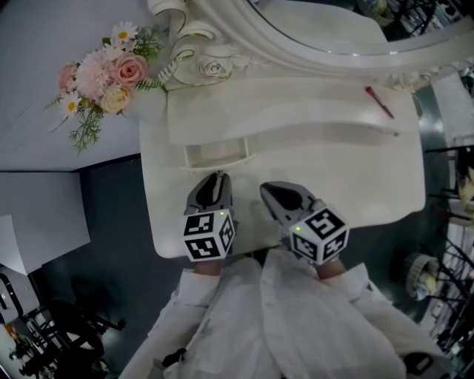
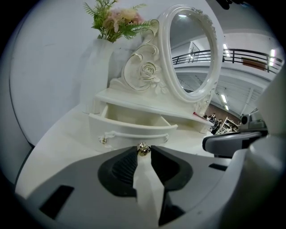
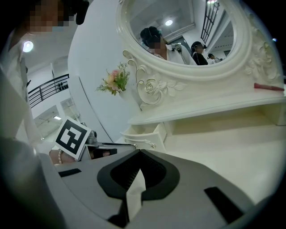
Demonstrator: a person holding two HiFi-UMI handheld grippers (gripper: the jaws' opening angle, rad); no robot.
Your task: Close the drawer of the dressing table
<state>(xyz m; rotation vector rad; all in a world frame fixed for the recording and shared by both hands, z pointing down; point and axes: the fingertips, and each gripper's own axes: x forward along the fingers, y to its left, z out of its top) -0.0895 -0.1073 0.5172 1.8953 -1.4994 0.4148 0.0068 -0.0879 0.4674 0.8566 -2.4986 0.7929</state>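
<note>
The white dressing table [image 1: 370, 170] has its small drawer [image 1: 215, 153] pulled out at the left under the shelf. In the left gripper view the drawer [image 2: 134, 127] stands open and looks empty, with a small gold knob [image 2: 143, 149] at the middle of its front. My left gripper [image 1: 215, 180] is right at the drawer front, its jaw tips [image 2: 143, 151] closed around that knob. My right gripper [image 1: 268, 189] hovers over the tabletop just right of the drawer, its jaws [image 3: 139, 152] shut on nothing. The drawer [image 3: 145, 136] shows ahead and to the left.
An oval mirror [image 1: 333, 22] in an ornate white frame stands at the back. A bouquet of pink and white flowers [image 1: 104, 74] stands at the back left. A thin red stick [image 1: 378, 101] lies on the shelf at the right. Dark floor surrounds the table.
</note>
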